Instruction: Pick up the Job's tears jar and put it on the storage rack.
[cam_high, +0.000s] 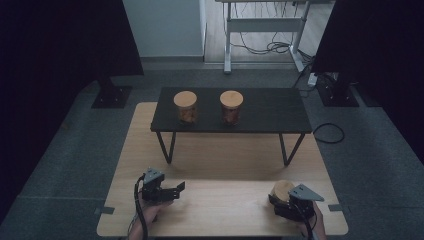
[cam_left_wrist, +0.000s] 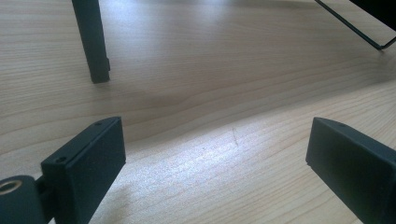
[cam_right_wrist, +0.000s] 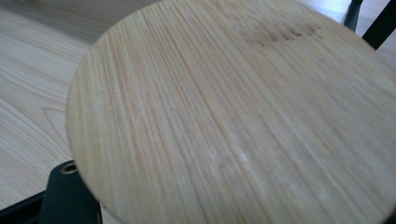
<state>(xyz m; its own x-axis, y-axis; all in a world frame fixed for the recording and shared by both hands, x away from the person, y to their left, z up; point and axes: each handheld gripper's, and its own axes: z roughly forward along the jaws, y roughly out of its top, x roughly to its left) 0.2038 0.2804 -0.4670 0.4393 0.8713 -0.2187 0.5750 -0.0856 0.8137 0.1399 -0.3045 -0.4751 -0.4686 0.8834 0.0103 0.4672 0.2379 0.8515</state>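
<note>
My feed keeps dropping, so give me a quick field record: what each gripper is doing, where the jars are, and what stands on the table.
left gripper: open, nothing between its jaws, low over the wooden table
right gripper: shut on the near jar, close to the table's right front corner
near jar lid: round, bamboo, on the jar
black shelf: stands on thin legs across the far part of the table
left shelf jar: upright, lidded
right shelf jar: upright, lidded, apart from the other
</note>
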